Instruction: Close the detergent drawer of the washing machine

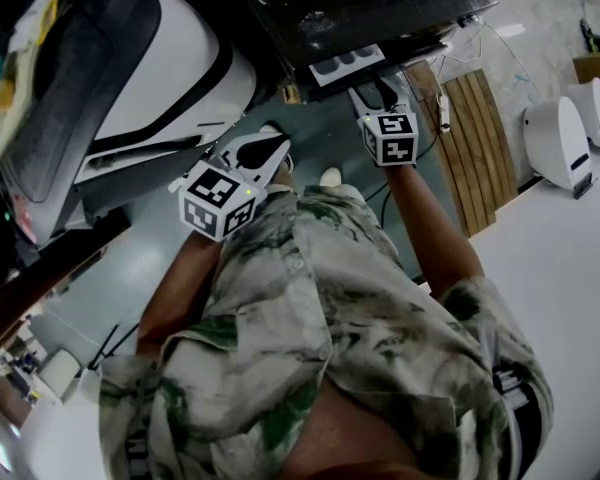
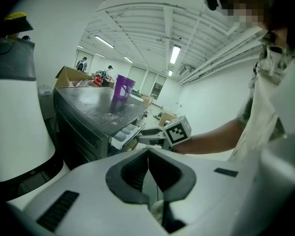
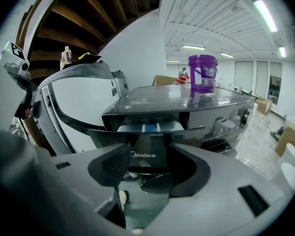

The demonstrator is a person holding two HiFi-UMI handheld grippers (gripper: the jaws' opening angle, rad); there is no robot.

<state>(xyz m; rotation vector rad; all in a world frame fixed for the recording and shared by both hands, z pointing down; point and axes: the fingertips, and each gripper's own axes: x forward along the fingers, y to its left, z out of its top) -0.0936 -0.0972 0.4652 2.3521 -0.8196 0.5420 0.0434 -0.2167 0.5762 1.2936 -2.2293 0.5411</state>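
Right gripper (image 3: 150, 168), wide, faces the open detergent drawer (image 3: 148, 128); left gripper (image 2: 148, 156) closed; purple bucket (image 3: 202, 73) atop machine (image 3: 221, 113).

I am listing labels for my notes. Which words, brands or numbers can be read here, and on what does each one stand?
"Midea": on the front of the detergent drawer, in the right gripper view.
Label on the purple bucket: too blurred to read.
Nothing else is readable.

Head view: high, facing steeply down over the torso (image 1: 320, 348); washing machine (image 1: 380, 8) at upper centre. Left gripper view: low, sideways, machine at middle left. Right gripper view: close, square on the detergent drawer (image 3: 150, 128). Machine common to all three.
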